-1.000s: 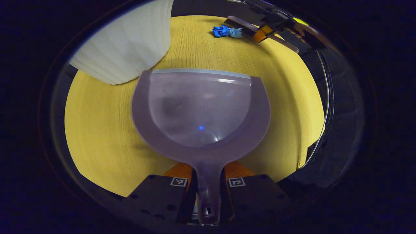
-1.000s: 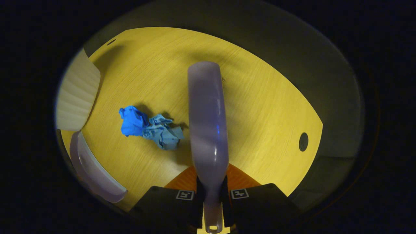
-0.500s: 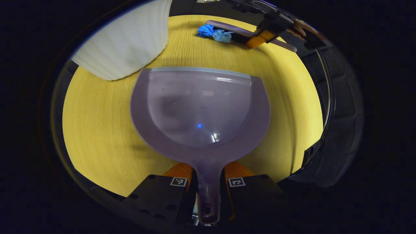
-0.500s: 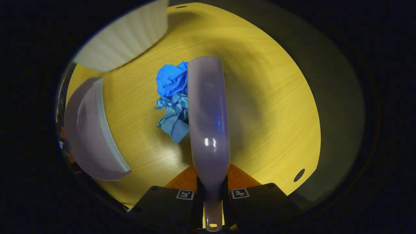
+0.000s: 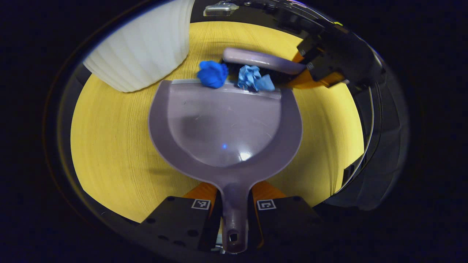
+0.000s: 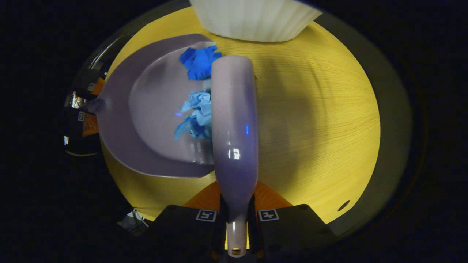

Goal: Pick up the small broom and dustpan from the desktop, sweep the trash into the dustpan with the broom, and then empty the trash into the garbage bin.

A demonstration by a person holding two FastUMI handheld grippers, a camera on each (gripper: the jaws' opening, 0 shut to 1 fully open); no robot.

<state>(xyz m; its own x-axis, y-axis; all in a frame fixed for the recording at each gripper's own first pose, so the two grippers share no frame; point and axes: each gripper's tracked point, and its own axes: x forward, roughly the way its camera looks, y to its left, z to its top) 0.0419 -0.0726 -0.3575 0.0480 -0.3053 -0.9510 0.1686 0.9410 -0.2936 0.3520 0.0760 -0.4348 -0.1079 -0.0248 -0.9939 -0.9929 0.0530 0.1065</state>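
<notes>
My left gripper (image 5: 234, 204) is shut on the handle of a lilac dustpan (image 5: 223, 128), which lies flat on the yellow desktop (image 5: 109, 146). Two crumpled wads of trash sit at the pan's front lip: a dark blue one (image 5: 212, 74) and a light blue one (image 5: 252, 77). Right behind them is the lilac broom (image 5: 261, 61), held by the right gripper (image 5: 310, 71). In the right gripper view my right gripper (image 6: 236, 215) is shut on the broom (image 6: 234, 124) handle. The broom lies along the dustpan (image 6: 146, 109) mouth with the dark blue wad (image 6: 199, 62) and light blue wad (image 6: 195, 117) inside the lip.
A white ribbed garbage bin (image 5: 140, 47) stands just beyond the pan's far left corner, and the garbage bin (image 6: 256, 18) is straight ahead of the broom. The desktop's edge curves close on the right, with a cable hole (image 6: 343, 205) near it.
The broom has swept toward the dustpan, pushing both blue wads from mid-desk onto the pan's front lip. The dustpan has stayed nearly still.
</notes>
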